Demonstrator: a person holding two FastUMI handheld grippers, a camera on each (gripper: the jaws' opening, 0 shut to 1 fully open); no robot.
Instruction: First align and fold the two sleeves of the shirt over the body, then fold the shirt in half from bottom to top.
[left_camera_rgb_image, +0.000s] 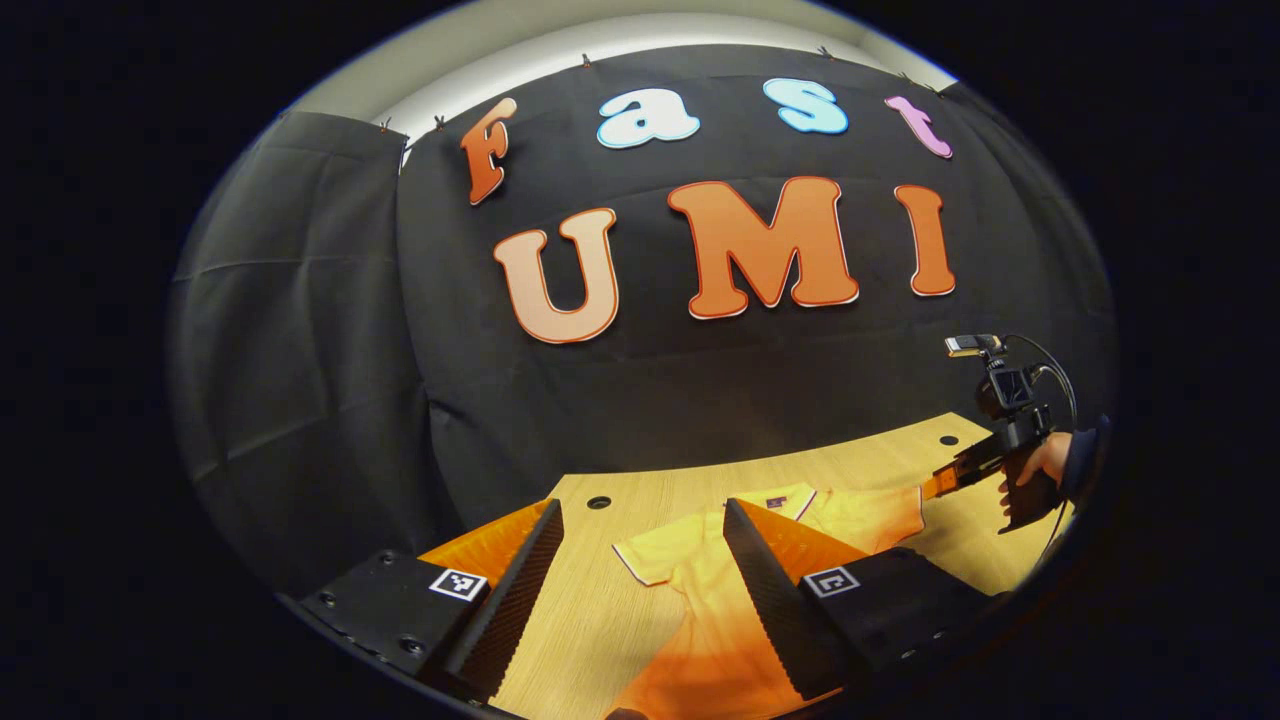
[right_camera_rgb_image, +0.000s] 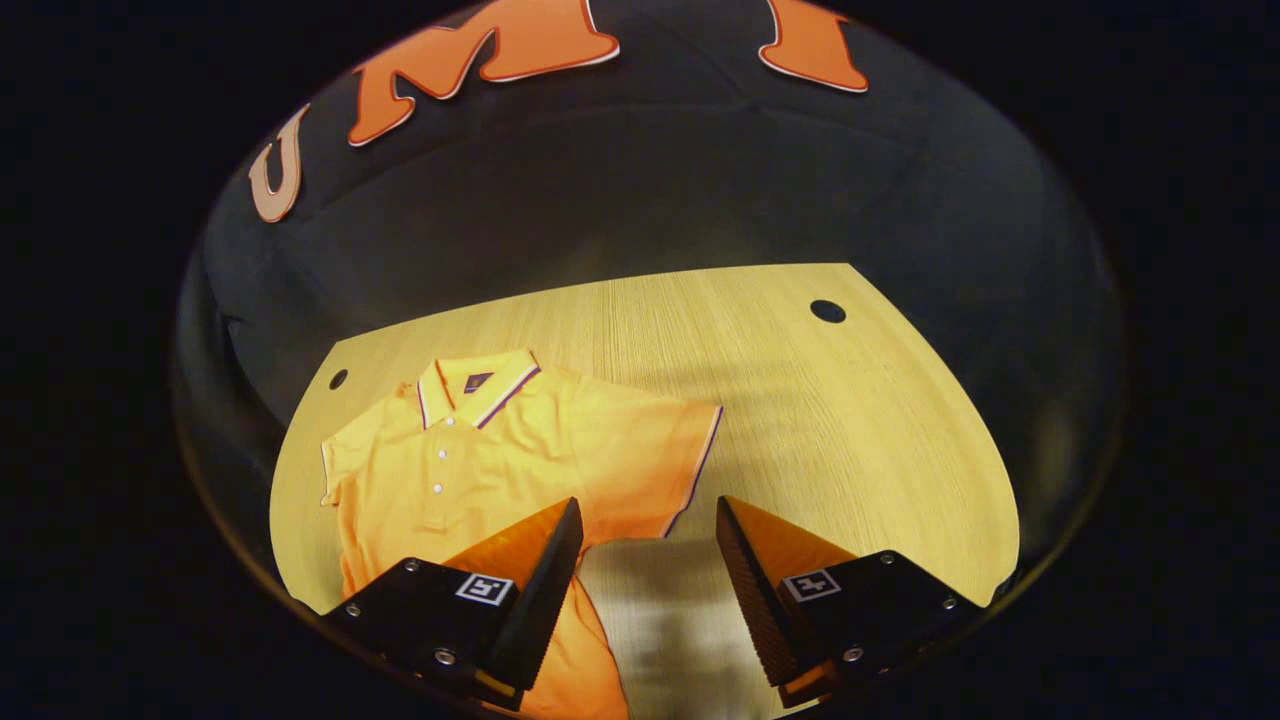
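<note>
We held both hand-held grippers (left_camera_rgb_image: 640, 580) (right_camera_rgb_image: 648, 570) apart above the flat shirt (right_camera_rgb_image: 500, 450), sleeves unfolded, every fold left.

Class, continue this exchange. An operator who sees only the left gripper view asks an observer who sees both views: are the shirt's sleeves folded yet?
Observer: No. In the right gripper view both sleeves of the shirt lie spread flat on the table.
Operator: Is the right tool open?
Observer: Yes, the right tool is open, with nothing between its fingers.
Operator: What lies ahead of it?
Observer: One sleeve hem shows just beyond the gap between its fingers.
</note>
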